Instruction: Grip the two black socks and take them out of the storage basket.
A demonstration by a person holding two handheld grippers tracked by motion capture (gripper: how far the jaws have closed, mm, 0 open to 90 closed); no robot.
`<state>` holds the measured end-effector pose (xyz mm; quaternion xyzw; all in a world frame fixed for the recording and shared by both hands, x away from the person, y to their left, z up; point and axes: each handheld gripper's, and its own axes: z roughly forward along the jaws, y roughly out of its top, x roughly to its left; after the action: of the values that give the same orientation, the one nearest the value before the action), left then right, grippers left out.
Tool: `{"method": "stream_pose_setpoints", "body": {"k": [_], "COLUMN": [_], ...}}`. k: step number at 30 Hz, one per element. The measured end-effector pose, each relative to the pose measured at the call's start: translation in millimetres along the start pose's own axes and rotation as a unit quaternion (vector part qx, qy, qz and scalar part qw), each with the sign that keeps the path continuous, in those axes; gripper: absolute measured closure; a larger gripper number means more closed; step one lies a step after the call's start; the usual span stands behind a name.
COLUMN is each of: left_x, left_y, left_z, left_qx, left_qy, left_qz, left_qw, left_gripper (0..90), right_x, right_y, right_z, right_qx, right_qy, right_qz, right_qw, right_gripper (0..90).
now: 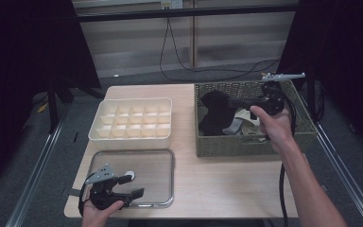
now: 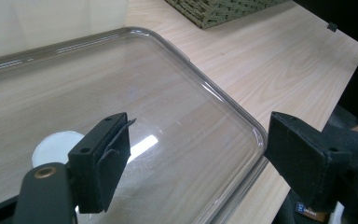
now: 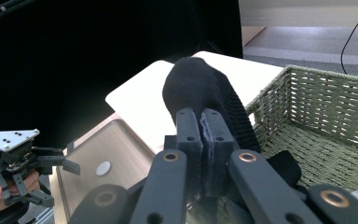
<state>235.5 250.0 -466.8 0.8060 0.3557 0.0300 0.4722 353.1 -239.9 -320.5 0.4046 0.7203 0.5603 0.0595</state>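
Here, right gripper point(image 3: 204, 140) clamped tight on a fold of black knitted sock point(image 3: 200, 88), held up above the interior of the square olive-green woven basket point(image 1: 208, 146), near its left wall. More dark and pale pieces of clothing point(image 1: 241, 120) lying inside that basket. Left of the basket, a cream plastic organiser tray with many small compartments point(image 1: 131, 135). Nearer than that tray and well apart from the basket, a clear rounded-corner plastic lid point(image 2: 177, 121) lying flat on the light wooden table point(image 1: 227, 179). Left gripper point(image 2: 196, 158) spread wide over the lid's near corner, holding nothing.
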Motion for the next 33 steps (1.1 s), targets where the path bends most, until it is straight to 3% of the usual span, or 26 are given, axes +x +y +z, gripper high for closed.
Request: {"method": "stream_pose_setpoints", "body": {"k": [20, 33], "left_x": [-2.6, -5.6], "left_y": [2.0, 5.3], "left_z": [0.8, 2.2], "left_qx": [-0.01, -0.015], "left_qy": [0.0, -0.007], "left_qz": [0.004, 0.015], "left_qw": [0.9999, 0.9998], "left_gripper": [23.8, 29.2], "right_x": [36.2, 67.5], "right_y": [-7.4, -11.8], "right_z": [-21.1, -26.5], "right_qx": [-0.025, -0.02], "right_qy": [0.032, 0.056], "right_qz": [-0.018, -0.034], "right_qw": [0.999, 0.9976], "right_gripper": [87.3, 87.4]}}
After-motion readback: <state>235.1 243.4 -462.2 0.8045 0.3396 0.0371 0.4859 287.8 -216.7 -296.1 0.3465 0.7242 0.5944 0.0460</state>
